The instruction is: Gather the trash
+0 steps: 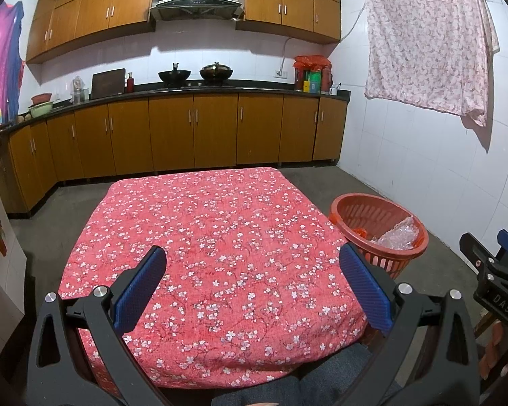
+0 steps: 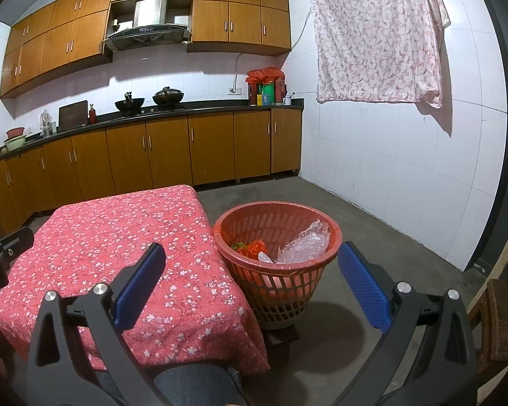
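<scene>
The left gripper [image 1: 252, 269] hangs over the table with the red, white-flowered cloth [image 1: 220, 237], its blue-padded fingers [image 1: 140, 292] spread wide and holding nothing. The right gripper [image 2: 250, 270] is likewise spread and empty. Just off the table's right edge stands the round orange plastic lattice basket [image 2: 271, 287] — inside lie crumpled clear plastic wrap [image 2: 303, 242] and an orange scrap [image 2: 254, 247], perhaps a bag. Wooden kitchen cabinets [image 2: 172, 152] line the far wall.
</scene>
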`<state>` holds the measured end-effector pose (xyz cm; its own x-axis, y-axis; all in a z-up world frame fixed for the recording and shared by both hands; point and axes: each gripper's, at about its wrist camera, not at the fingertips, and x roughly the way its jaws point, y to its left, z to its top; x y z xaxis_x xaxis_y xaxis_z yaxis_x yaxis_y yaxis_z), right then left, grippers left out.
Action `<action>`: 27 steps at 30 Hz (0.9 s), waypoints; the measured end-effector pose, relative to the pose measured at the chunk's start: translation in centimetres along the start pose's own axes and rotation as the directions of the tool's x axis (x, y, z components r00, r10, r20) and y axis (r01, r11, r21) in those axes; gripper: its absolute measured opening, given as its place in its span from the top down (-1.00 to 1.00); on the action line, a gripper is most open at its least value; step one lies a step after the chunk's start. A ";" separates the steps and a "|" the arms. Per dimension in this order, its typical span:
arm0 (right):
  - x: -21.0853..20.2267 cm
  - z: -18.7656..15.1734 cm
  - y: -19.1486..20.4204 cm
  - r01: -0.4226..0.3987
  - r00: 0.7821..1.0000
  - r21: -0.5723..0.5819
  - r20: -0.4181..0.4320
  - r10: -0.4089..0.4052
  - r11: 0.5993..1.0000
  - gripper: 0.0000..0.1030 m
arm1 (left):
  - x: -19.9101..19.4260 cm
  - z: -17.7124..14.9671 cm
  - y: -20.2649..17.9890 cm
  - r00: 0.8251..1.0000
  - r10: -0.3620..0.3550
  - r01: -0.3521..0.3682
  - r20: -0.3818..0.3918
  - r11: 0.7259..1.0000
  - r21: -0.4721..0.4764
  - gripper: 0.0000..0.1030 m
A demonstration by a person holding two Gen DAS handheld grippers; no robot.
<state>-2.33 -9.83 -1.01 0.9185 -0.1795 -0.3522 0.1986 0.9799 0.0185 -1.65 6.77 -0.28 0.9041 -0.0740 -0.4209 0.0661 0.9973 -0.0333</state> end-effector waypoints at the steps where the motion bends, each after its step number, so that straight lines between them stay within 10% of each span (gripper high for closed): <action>1: 0.0 0.0 0.0 0.000 1.000 0.000 0.000 0.000 1.000 -0.92 | 0.0 0.0 -0.1 1.000 0.001 -0.001 0.000 1.000 -0.001 -0.96; 27: 0.0 0.0 0.0 0.000 1.000 0.000 -0.002 0.000 1.000 -0.92 | -0.1 0.1 -0.3 1.000 0.003 -0.003 -0.003 1.000 -0.006 -0.96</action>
<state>-2.33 -9.86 -1.03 0.9180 -0.1791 -0.3538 0.1984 0.9799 0.0188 -1.68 6.51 -0.12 0.9032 -0.0707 -0.4234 0.0607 0.9975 -0.0370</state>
